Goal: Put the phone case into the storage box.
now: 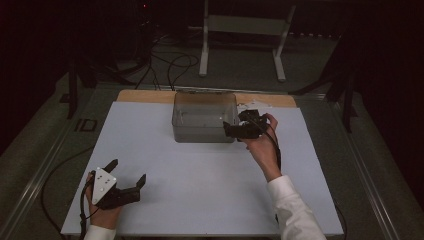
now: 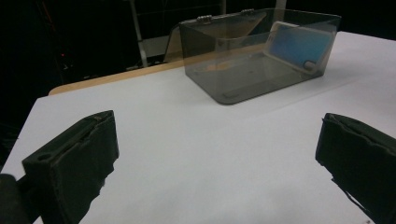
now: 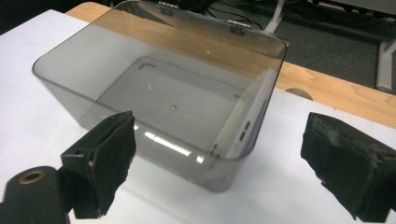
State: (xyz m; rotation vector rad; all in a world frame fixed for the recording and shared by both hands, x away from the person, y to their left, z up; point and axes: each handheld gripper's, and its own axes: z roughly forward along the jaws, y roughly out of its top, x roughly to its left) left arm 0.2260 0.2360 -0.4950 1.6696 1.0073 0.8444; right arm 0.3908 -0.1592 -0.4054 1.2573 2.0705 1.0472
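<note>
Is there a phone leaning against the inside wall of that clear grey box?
Yes, the left gripper view shows a phone standing on edge against one end wall inside the box.

Open smoky box, phone inside

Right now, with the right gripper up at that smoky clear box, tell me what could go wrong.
1. The phone stands on edge against the end wall of the clear box; a bump from the right gripper, open beside that wall, could topple it.
2. The box looks light and sits loose on the white board, so a push may slide it.
3. The left gripper rests far off, too distant to steady it.
</note>
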